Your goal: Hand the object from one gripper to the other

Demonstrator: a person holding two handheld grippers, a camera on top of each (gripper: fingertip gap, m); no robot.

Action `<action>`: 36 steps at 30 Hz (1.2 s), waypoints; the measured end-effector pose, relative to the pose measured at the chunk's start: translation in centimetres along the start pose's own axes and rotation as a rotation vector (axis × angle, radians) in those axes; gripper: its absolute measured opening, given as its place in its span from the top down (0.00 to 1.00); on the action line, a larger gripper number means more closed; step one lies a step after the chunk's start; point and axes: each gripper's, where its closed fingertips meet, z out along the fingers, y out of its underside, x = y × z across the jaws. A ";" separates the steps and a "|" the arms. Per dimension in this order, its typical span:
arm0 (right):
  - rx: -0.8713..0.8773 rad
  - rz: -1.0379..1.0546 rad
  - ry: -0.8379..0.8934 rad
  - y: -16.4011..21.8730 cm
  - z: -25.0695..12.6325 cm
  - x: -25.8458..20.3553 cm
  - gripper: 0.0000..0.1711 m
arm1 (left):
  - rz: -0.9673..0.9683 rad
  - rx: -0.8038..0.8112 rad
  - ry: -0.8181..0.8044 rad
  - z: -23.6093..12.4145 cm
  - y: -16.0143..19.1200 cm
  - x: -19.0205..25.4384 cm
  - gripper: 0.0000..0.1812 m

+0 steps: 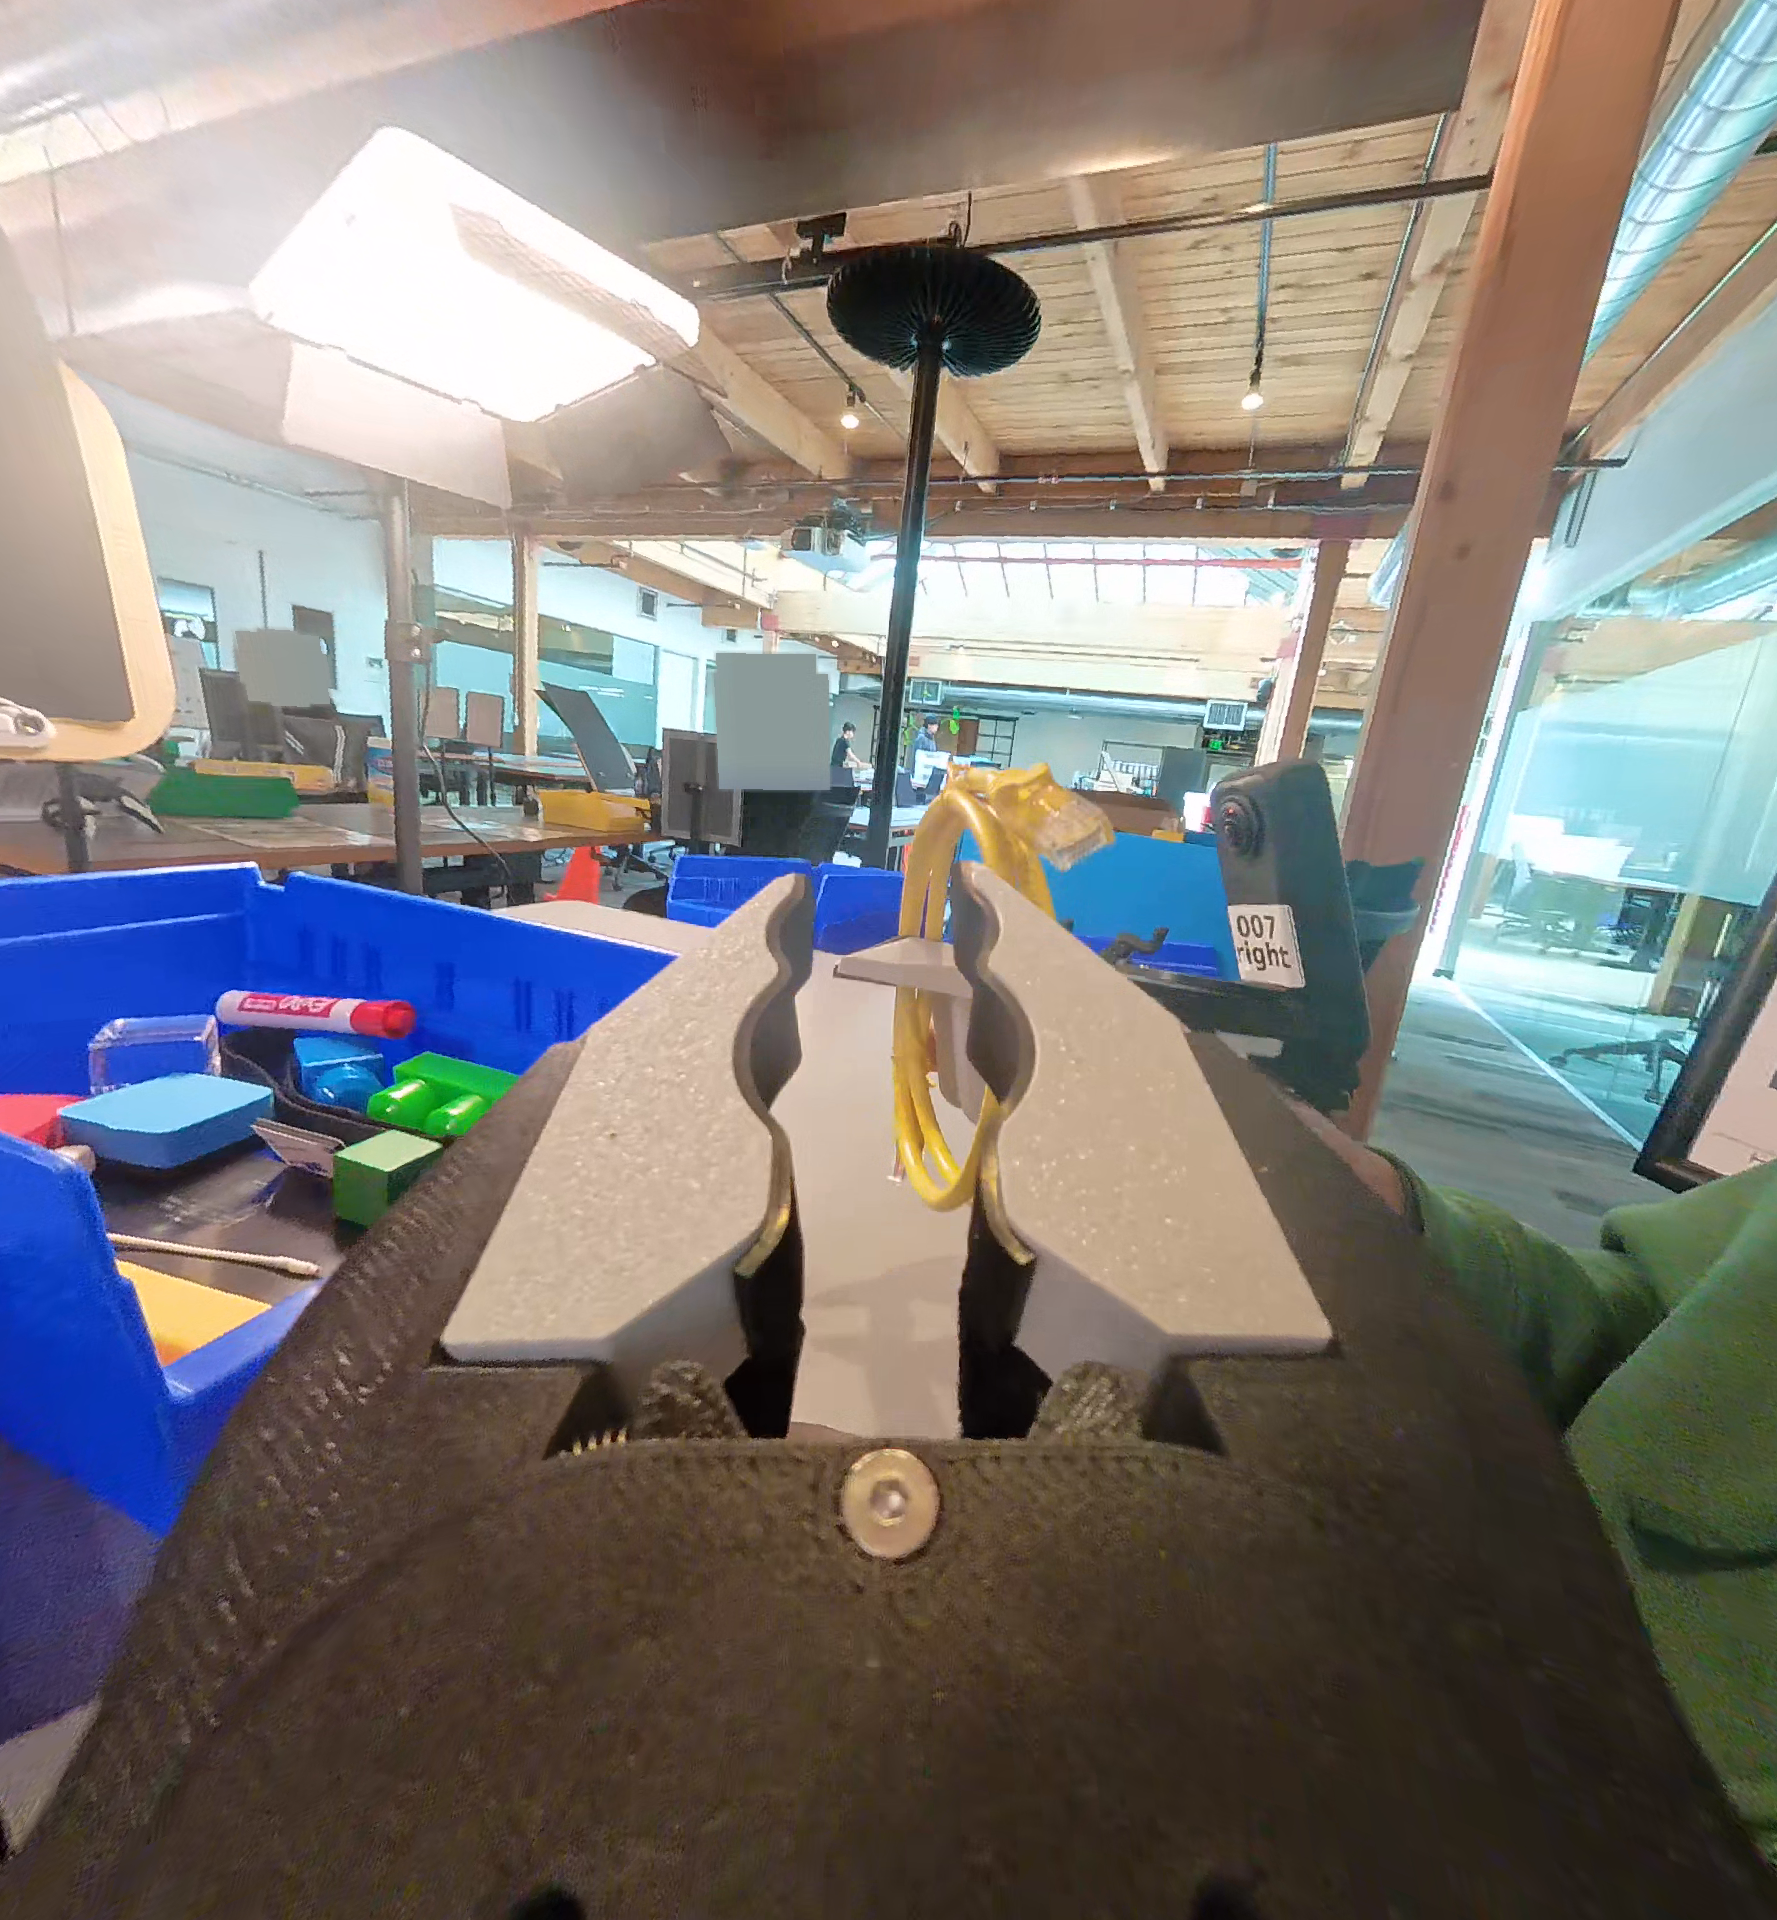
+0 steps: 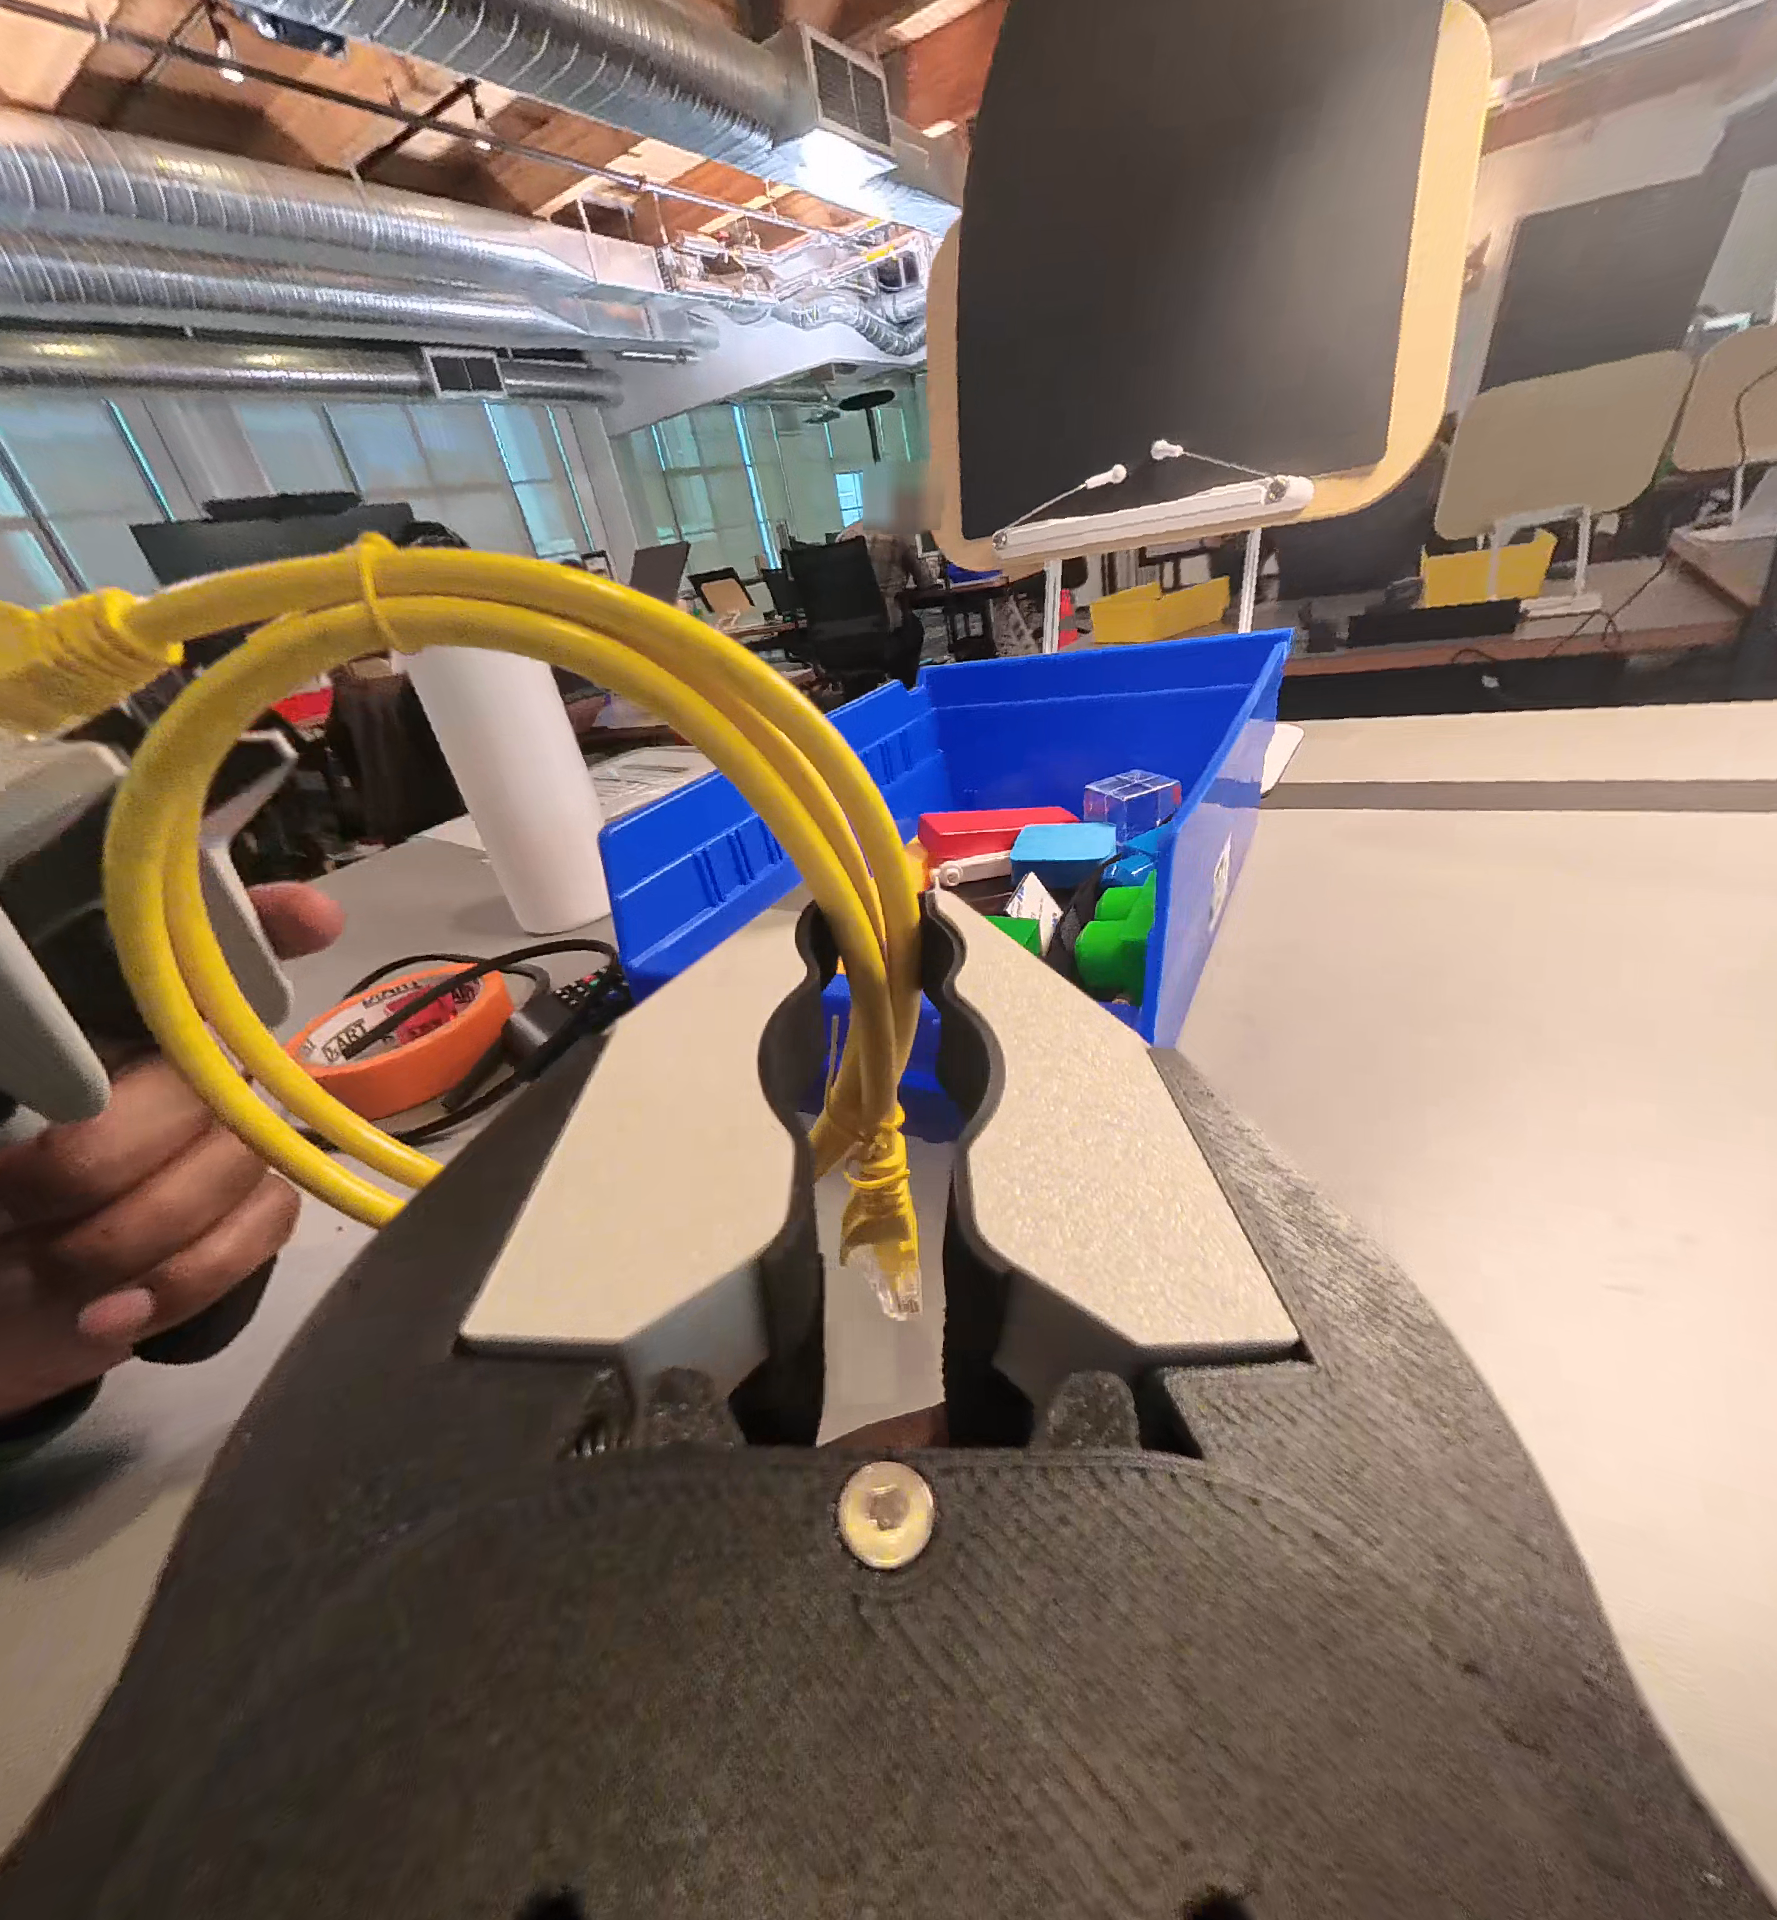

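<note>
Mid-handover — right gripper (image 2: pixel 868 925) clamps the yellow cable (image 2: pixel 510 623); left gripper (image 1: pixel 884 894), part-open around it, hasn't closed.

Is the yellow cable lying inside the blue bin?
No, the yellow cable is held up in the air, pinched in the right gripper, while the blue bin sits behind it.

Yellow cable's (image 2: pixel 510 665) far plug cut off at left edge.
</note>
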 end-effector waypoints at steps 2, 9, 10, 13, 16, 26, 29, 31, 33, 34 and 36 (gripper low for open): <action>-0.006 0.041 -0.014 0.1 0.1 0.1 0.92 | -0.009 -0.037 0.015 0.2 0.7 0.2 0.85; -0.003 0.052 -0.035 0.1 0.1 -0.2 0.92 | 0.028 -0.184 0.060 1.0 3.5 1.2 0.83; -0.001 0.042 -0.032 0.1 0.1 -0.3 0.92 | 0.031 -0.192 0.066 1.0 3.7 1.4 0.83; 0.003 0.025 -0.026 0.0 0.1 -0.3 0.92 | 0.023 -0.199 0.076 1.0 3.8 1.5 0.83; 0.003 0.033 -0.021 0.0 0.1 -0.1 0.92 | 0.004 -0.190 0.084 1.0 3.7 1.6 0.83; 0.014 0.039 -0.003 -0.2 -0.1 0.3 0.92 | -0.056 -0.160 0.090 0.9 3.1 1.3 0.83; 0.019 0.041 0.001 -0.3 -0.1 0.4 0.92 | -0.083 -0.140 0.084 0.8 2.8 1.1 0.83; 0.019 0.043 0.003 -0.3 -0.1 0.4 0.92 | -0.098 -0.129 0.085 0.7 2.6 1.0 0.83; 0.020 0.045 0.002 -0.3 -0.1 0.4 0.92 | -0.106 -0.121 0.086 0.7 2.4 1.0 0.83; 0.020 0.044 0.003 -0.3 -0.1 0.4 0.92 | -0.108 -0.120 0.086 0.7 2.4 1.0 0.83; 0.020 0.044 0.002 -0.3 -0.1 0.4 0.92 | -0.107 -0.125 0.091 0.7 2.5 1.1 0.83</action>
